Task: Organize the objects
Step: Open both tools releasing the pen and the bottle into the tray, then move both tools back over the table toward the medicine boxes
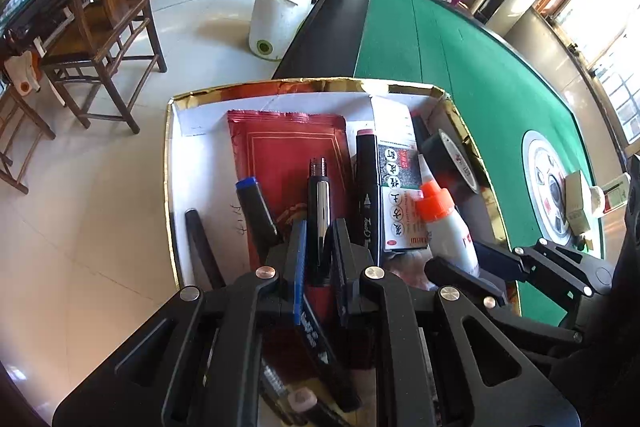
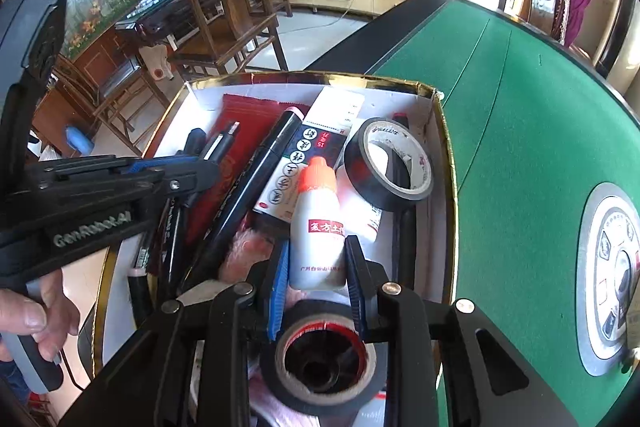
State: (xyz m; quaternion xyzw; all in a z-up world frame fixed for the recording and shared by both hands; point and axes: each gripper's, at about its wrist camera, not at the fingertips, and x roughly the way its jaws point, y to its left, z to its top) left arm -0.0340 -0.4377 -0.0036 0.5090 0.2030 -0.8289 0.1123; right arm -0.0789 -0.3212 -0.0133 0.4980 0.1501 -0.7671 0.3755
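Markers, tape roll (image 2: 390, 161) and medicine box (image 1: 400, 195) crowd the box (image 1: 280, 85). Left claw (image 1: 318, 247) grips a pen (image 1: 319, 203) pointing far; right claw (image 2: 318, 267) clamps the bottle (image 2: 318, 227), cap far.

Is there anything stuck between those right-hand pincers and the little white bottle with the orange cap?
Nothing visible. The right gripper already has its fingers on either side of the white bottle inside the box, with no other item between pads and bottle.
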